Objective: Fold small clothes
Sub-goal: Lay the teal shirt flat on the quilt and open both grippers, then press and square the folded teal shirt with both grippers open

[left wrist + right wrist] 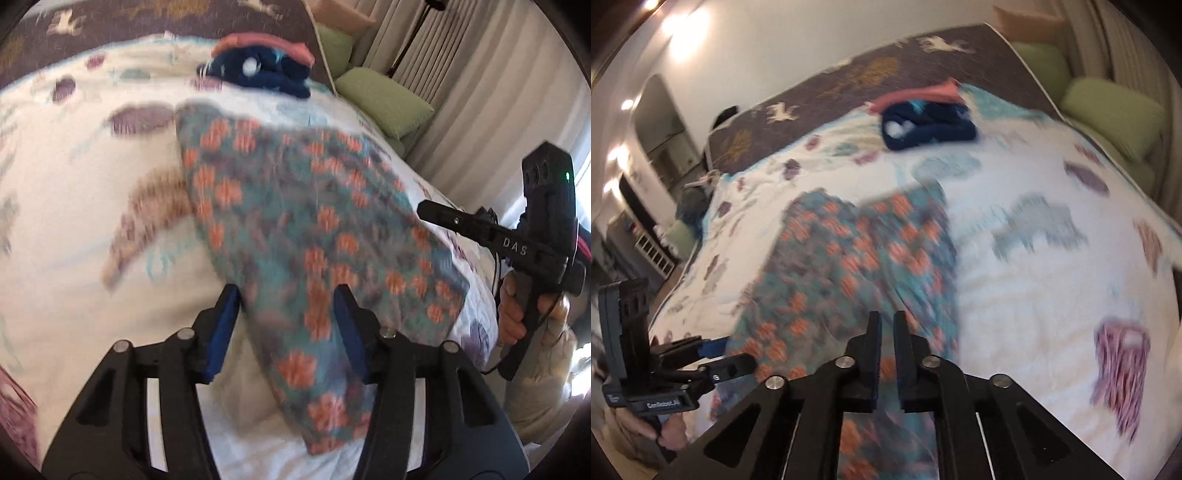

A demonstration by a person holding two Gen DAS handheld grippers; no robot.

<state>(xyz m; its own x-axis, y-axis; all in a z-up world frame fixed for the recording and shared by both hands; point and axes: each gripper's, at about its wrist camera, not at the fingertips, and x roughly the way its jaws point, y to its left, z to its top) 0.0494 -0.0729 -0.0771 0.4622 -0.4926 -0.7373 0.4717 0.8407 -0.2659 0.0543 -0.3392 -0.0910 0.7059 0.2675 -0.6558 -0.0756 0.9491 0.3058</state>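
Note:
A small teal garment with orange flowers [295, 206] [831, 258] lies spread on the white patterned bed cover [74, 184] [1034, 277]. My left gripper [288, 314] stands about half open over the garment's near end. Cloth lies between its blue pads, which do not clearly press on it. My right gripper [887, 325] has its jaws nearly together above the garment, and whether they pinch any cloth is blurred. In the left wrist view the right gripper [424, 212] hovers at the garment's right edge, held by a hand [511, 314]. The left gripper [727, 356] shows at the garment's left edge.
A stack of folded clothes, navy with pink on top [258, 66] [927, 122], sits farther up the bed. A dark blanket with animal shapes [849, 81] covers the far end. Green cushions [384, 99] [1108, 107] and pale curtains [480, 92] line the right side.

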